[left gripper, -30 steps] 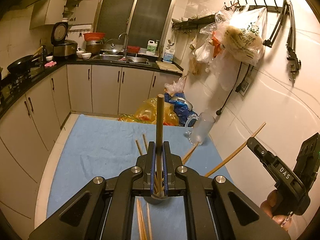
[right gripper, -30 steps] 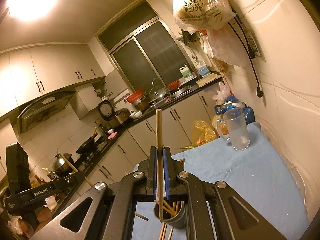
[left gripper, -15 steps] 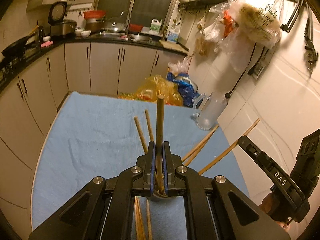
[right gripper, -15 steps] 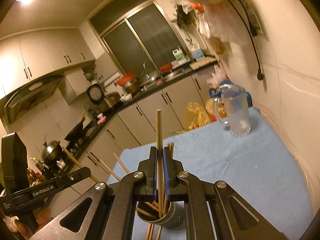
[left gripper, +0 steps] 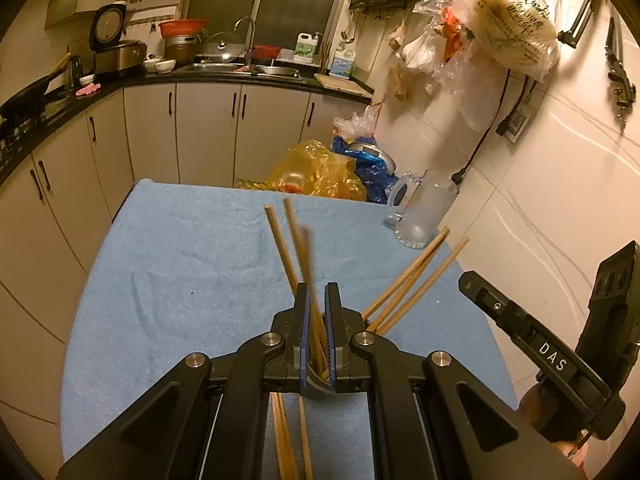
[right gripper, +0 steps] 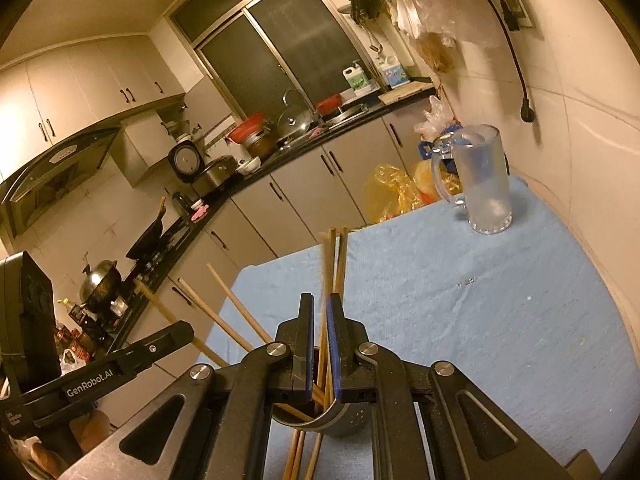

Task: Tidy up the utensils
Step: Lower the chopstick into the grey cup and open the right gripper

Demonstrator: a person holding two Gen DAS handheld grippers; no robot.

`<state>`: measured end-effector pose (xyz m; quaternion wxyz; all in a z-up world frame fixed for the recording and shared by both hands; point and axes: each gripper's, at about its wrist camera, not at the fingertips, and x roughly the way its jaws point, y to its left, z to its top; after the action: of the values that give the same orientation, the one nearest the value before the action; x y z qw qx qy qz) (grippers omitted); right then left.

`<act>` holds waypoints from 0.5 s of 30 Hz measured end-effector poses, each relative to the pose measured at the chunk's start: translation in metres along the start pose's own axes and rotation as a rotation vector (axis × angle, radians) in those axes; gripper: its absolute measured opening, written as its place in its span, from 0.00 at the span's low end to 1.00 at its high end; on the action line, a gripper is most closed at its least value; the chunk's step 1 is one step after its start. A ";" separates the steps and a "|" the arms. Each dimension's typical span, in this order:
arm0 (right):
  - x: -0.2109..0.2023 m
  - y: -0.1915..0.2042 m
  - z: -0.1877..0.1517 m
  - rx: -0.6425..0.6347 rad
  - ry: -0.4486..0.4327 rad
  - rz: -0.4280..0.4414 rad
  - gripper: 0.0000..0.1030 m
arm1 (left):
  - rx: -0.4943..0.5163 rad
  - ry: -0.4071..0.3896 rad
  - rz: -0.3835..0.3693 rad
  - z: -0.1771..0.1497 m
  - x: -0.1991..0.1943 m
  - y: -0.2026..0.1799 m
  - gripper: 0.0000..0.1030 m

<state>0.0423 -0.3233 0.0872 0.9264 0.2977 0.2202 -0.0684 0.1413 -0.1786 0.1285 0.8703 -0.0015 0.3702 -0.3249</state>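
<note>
Left wrist view has the chopsticks (left gripper: 280, 248) low in the middle of the frame: slim, round, pale wooden sticks standing in a small grey metal holder (left gripper: 316, 386) whose curved rim shows just under the tool. Two sticks lean toward the upper middle, three fan toward the right edge, and one more, blurred, stands tilted in the slot of the left gripper (left gripper: 316, 292). Its two blue-padded black fingers sit slightly apart, with a sliver of space showing beside the stick, so it looks loose and not pinched. Three further stick ends lie flat at the bottom edge, below the holder. From the right wrist the holder (right gripper: 344, 420) shows small punched holes in its wall, with three sticks slanting toward the left of the frame and two upright at centre. The right gripper (right gripper: 320, 304) is likewise parted by a narrow slot, and a blurred stick passes through it without clear contact on both pads. Everything rests on a blue terry cloth (left gripper: 180, 280), nubbly and faintly creased, covering a table with a rounded edge. One frosted glass mug (left gripper: 424, 208) with a thick handle stands on the cloth at centre right, well apart from the holder. Beyond the cloth's far edge sit a crinkled yellow plastic bag (left gripper: 316, 172) and a blue one (left gripper: 372, 164).
</note>
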 end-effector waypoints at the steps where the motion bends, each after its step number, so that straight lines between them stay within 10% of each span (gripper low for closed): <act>1: -0.004 0.001 0.001 -0.004 -0.010 0.002 0.08 | 0.000 -0.005 -0.001 0.000 -0.003 0.000 0.06; 15: -0.044 0.020 -0.064 -0.158 0.038 0.020 0.08 | 0.000 -0.085 0.061 -0.065 -0.057 0.021 0.33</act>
<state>-0.0159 -0.2701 0.0710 0.9433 0.2271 0.2394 -0.0359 0.0821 -0.1142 0.1127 0.8947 -0.0037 0.3329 -0.2977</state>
